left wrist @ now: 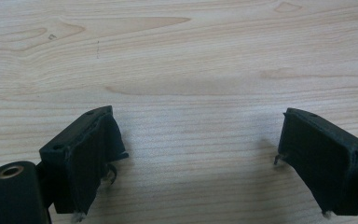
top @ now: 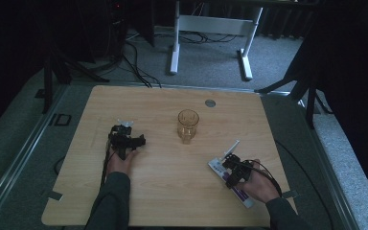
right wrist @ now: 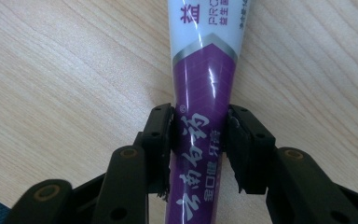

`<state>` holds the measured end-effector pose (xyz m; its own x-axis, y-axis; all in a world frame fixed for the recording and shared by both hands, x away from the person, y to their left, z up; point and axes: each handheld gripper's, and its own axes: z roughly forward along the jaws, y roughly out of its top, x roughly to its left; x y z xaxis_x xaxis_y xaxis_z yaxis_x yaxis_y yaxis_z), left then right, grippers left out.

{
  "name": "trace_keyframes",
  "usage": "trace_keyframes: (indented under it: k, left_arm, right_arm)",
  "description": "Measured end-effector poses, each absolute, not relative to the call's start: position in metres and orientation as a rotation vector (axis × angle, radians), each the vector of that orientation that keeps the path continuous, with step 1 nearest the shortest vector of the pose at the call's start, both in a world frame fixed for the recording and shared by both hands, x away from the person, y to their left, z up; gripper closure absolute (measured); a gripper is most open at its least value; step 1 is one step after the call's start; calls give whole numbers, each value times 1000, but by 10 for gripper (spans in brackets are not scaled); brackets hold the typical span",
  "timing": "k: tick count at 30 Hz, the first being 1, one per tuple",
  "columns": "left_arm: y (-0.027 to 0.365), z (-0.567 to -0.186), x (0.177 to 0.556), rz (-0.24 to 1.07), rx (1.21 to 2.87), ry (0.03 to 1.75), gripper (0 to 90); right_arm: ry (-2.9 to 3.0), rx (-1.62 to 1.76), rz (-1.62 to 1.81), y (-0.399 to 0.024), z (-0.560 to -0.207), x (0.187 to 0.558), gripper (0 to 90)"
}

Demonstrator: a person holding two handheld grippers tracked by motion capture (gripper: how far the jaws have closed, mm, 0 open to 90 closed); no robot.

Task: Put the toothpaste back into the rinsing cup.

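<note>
A purple and white toothpaste tube [right wrist: 205, 70] lies flat on the wooden table [top: 172, 191] at the front right. My right gripper [right wrist: 199, 140] is shut on its purple part, one pad against each side. In the high view that gripper [top: 232, 166] sits over the tube [top: 243, 196], with a hand behind it. A clear amber glass [top: 188, 125] stands upright near the table's middle. My left gripper [left wrist: 198, 126] stands wide open over bare wood with nothing between its jaws; from above, the left gripper [top: 124, 138] is left of the glass.
A thin white stick-like item [top: 233, 146] lies just beyond the right gripper; what it is I cannot tell. A round grey cap [top: 210, 103] sits in the tabletop near the far edge. White desk legs [top: 175, 52] and cables stand on the floor beyond.
</note>
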<state>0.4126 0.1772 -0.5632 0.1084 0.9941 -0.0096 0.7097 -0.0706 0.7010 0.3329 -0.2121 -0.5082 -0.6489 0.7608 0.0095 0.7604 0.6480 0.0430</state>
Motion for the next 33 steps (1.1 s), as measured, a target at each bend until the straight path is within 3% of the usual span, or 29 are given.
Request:
trace_keyframes:
  k: [26,33]
  left_arm:
    - [177,-563,413,667,1840,1656,111]
    - [177,-563,413,667,1839,1656,111]
  right_arm:
    - [2883,1366,-58,-205,-516,346,617]
    - [2885,1337,-78,-203,-515,345,655]
